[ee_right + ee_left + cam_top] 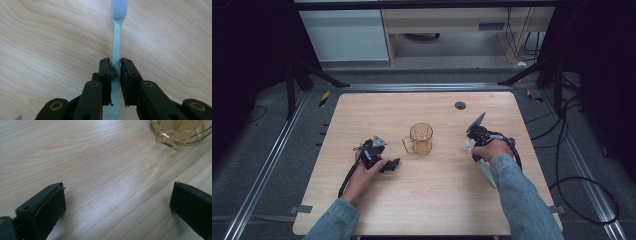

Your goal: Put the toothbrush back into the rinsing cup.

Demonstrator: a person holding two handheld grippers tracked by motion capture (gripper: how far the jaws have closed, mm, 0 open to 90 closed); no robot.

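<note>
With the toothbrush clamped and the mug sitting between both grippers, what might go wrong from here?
1. The right gripper pinches the thin pale-green plastic toothbrush by its narrow handle; it may pivot or slip when moved.
2. The clear amber glass mug stands free on the wooden table; a brush bumping its rim might tip it.
3. The left gripper rests open near the mug's handle and might nudge it.

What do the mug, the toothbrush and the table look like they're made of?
Mug: clear amber glass or plastic, glossy; light passes through and the surface looks faceted. I can't tell which.
Toothbrush: pale blue-green plastic, smooth and slightly translucent, with fine white bristles.
Table: light wood or wood-look laminate, satin; grain lines show under a soft sheen.
</note>
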